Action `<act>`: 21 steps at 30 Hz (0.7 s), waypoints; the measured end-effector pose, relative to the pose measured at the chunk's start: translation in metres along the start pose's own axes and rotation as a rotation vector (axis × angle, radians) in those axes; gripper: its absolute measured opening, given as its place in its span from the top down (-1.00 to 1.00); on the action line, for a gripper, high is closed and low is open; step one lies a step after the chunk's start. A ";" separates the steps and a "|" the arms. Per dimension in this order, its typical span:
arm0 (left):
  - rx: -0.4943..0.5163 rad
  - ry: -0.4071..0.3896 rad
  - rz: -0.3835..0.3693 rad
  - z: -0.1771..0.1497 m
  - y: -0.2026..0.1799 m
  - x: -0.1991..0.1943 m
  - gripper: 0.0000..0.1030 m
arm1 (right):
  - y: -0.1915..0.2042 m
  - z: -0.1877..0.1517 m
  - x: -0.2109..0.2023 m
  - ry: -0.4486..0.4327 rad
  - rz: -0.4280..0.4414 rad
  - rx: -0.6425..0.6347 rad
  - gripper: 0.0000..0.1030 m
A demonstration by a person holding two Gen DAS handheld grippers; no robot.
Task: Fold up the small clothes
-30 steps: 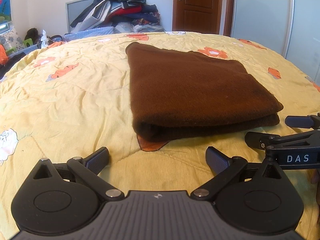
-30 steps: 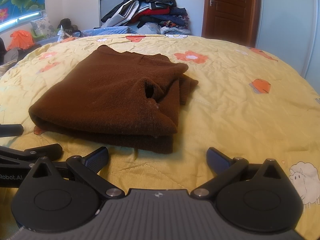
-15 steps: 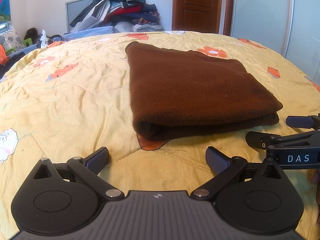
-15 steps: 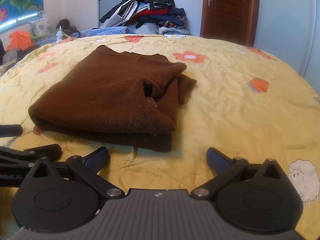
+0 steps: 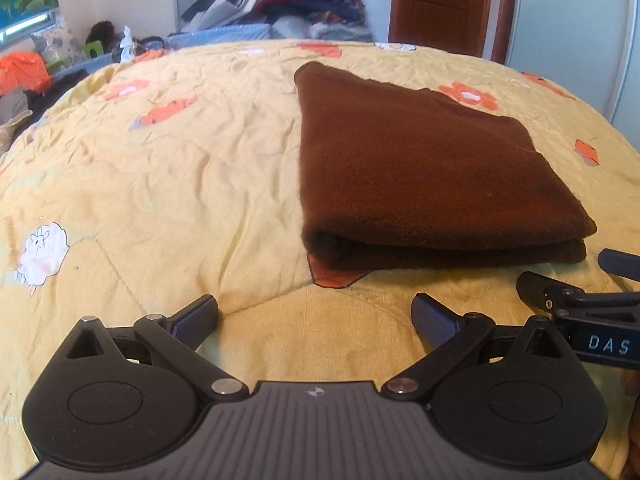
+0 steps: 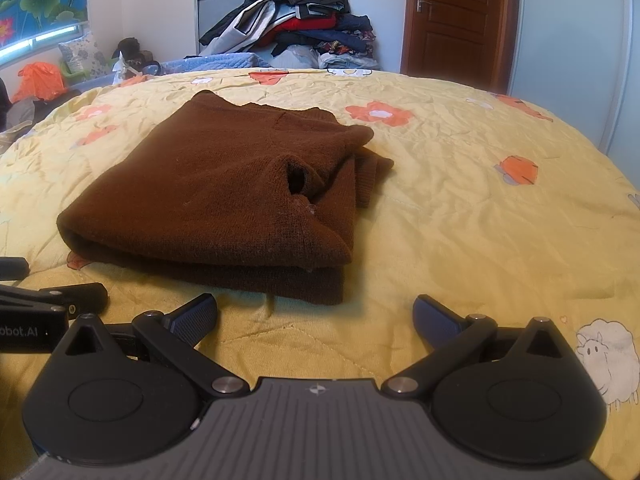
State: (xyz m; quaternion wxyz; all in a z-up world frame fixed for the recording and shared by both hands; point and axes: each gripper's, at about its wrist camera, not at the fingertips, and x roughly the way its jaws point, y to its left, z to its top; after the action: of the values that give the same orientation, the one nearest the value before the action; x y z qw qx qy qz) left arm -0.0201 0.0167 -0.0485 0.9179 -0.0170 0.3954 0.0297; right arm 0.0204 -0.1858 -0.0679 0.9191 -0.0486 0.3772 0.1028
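Note:
A brown knitted garment [image 5: 424, 176] lies folded in a thick rectangle on the yellow flowered bedspread [image 5: 180, 184]. From the right wrist view the same garment [image 6: 224, 196] shows its fold nearest me and a small dark opening on top. My left gripper [image 5: 316, 320] is open and empty, short of the garment's near-left corner. My right gripper [image 6: 316, 318] is open and empty too, just in front of the garment's near-right corner. Each gripper's fingers show at the edge of the other's view, the right gripper [image 5: 560, 280] and the left gripper [image 6: 52, 284].
A heap of clothes [image 6: 300, 24] rises behind the far side of the bed. A brown door [image 6: 460, 16] and a pale wardrobe [image 6: 576, 40] stand at the right. Orange and grey items [image 5: 20, 76] lie beside the bed at the left.
The left gripper has shifted left, so the garment now sits right of centre in its view. The right gripper has barely moved. Both stay open and the garment lies still.

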 end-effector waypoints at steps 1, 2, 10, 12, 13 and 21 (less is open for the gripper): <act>-0.005 0.009 0.001 0.001 0.000 0.001 -1.00 | 0.000 0.000 0.000 0.000 0.000 0.000 -1.00; -0.011 0.016 0.002 0.002 0.000 0.001 -1.00 | 0.000 0.000 0.000 0.000 0.000 0.001 -1.00; -0.010 0.084 0.007 0.012 0.000 0.004 -1.00 | 0.001 0.001 -0.001 0.005 -0.004 0.007 -1.00; -0.010 0.095 0.009 0.014 -0.001 0.005 -1.00 | 0.002 0.002 0.000 0.011 -0.014 0.014 -1.00; -0.010 0.098 0.008 0.014 -0.001 0.005 -1.00 | 0.002 0.003 0.000 0.021 -0.021 0.023 -1.00; -0.003 0.101 0.004 0.015 -0.001 0.005 -1.00 | 0.008 0.023 0.009 0.177 -0.072 0.072 -1.00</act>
State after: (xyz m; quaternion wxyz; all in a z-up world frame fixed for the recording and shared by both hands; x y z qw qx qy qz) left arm -0.0056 0.0165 -0.0416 0.8967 -0.0193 0.4411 0.0312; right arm 0.0404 -0.1728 -0.0578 0.8865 -0.0378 0.4582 0.0514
